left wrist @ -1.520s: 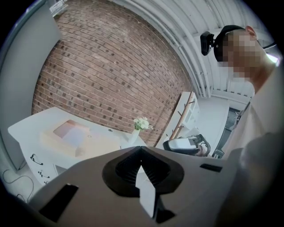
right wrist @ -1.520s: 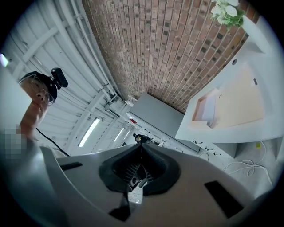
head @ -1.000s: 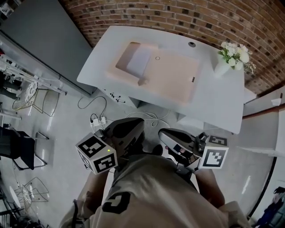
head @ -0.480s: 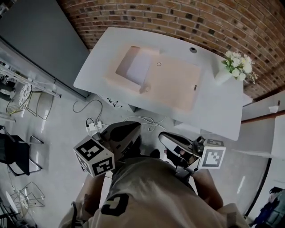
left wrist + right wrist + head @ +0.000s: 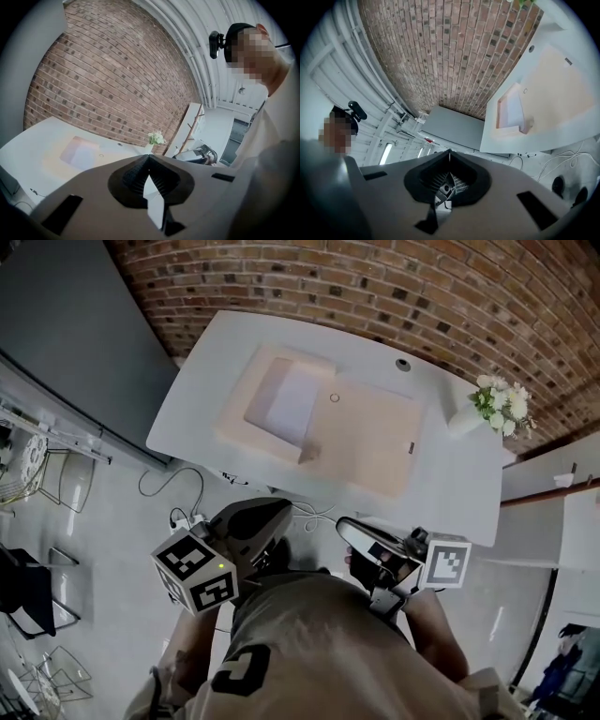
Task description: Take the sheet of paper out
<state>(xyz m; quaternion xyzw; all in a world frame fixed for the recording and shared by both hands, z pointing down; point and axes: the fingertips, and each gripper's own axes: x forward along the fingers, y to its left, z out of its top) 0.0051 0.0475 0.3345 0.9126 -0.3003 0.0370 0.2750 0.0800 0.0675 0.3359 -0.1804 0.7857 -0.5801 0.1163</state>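
A white sheet of paper (image 5: 287,401) lies in the raised left half of an open pale pink folder (image 5: 375,432) on the white table (image 5: 450,479). The paper (image 5: 83,152) also shows far ahead in the left gripper view, and the paper (image 5: 514,108) shows in the right gripper view. My left gripper (image 5: 281,510) and right gripper (image 5: 343,527) are held close to my body, well short of the table. Both are shut and hold nothing. The jaws of the left gripper (image 5: 149,157) and of the right gripper (image 5: 449,153) meet at their tips.
A white vase of flowers (image 5: 489,401) stands at the table's right end. A brick wall (image 5: 375,287) runs behind the table. Cables and a power strip (image 5: 183,517) lie on the floor by the table's near edge. Wire chairs (image 5: 56,484) stand at the left.
I have stepped toward the table, carrying both grippers with me. Both stay shut and empty. The paper and folder have not moved.
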